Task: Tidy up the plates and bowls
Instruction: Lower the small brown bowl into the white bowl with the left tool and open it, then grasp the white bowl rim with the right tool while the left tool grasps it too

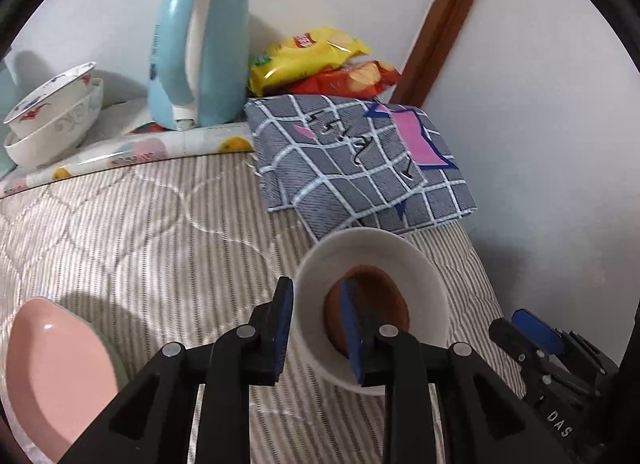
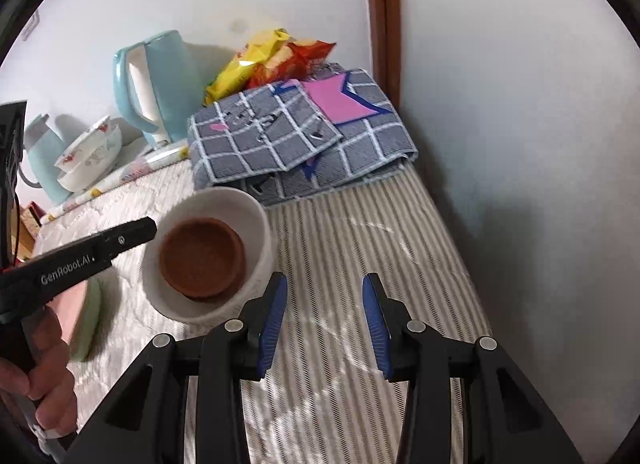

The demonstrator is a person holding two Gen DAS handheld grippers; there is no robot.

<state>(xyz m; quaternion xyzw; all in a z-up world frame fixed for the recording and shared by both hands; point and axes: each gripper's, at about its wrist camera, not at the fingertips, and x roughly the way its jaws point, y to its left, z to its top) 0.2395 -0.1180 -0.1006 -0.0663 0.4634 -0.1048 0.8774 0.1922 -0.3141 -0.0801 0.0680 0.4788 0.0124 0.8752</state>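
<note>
A white bowl (image 1: 420,284) with a small brown dish (image 1: 384,296) inside sits on the striped bedding. My left gripper (image 1: 318,288) hovers at the bowl's near-left rim. One finger is outside the wall and the other over the brown dish, and the pads do not press on anything. In the right wrist view the left gripper (image 2: 136,234) ends at the white bowl's (image 2: 248,204) left rim. My right gripper (image 2: 325,280) is open over bare bedding just right of the bowl. A pink plate (image 1: 52,380) on a green one lies to the left. Two floral bowls (image 1: 52,116) are stacked at the back left.
A light blue kettle (image 1: 200,52), snack bags (image 1: 312,56) and a folded checked cloth (image 1: 360,168) line the back. A pale blue flask (image 2: 44,156) stands far left. The white wall (image 2: 520,144) runs close along the right. A person's hand (image 2: 44,368) holds the left gripper.
</note>
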